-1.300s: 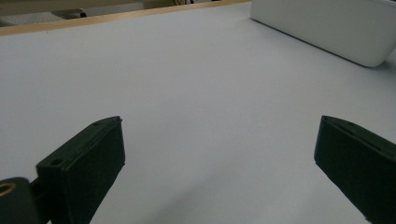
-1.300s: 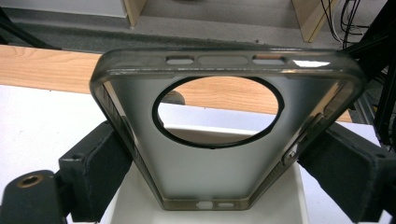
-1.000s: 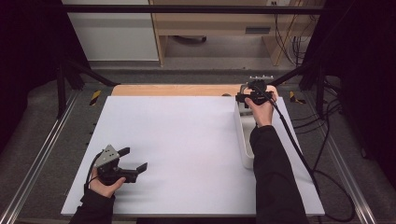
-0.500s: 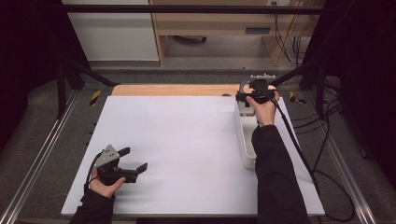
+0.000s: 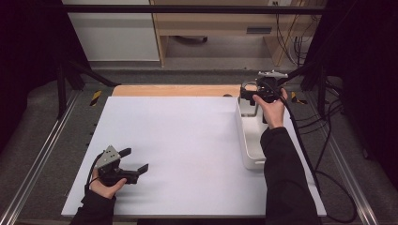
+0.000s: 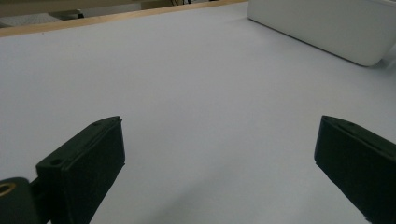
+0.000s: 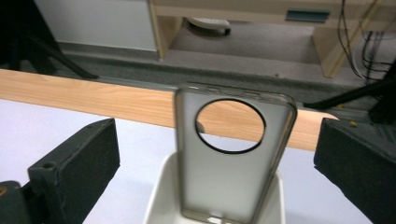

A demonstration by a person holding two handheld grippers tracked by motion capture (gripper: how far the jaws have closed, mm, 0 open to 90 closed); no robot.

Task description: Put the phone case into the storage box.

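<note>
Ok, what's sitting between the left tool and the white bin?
Nothing: bare white table separates the left tool from the white bin, as the high view and left gripper view show.

**Both grippers open, arms far apart**

The left gripper [image 5: 134, 161] rested low near the table's [image 5: 187, 140] near-left corner, held in the left hand [image 5: 105, 185], jaws spread wide and pointing toward the right edge. The right gripper [image 5: 248, 93] reached to the far-right corner on an outstretched dark sleeve [image 5: 286, 178], the right hand [image 5: 271, 108] wrapped around it; its jaws stood wide apart, seemingly tipped downward.
</note>
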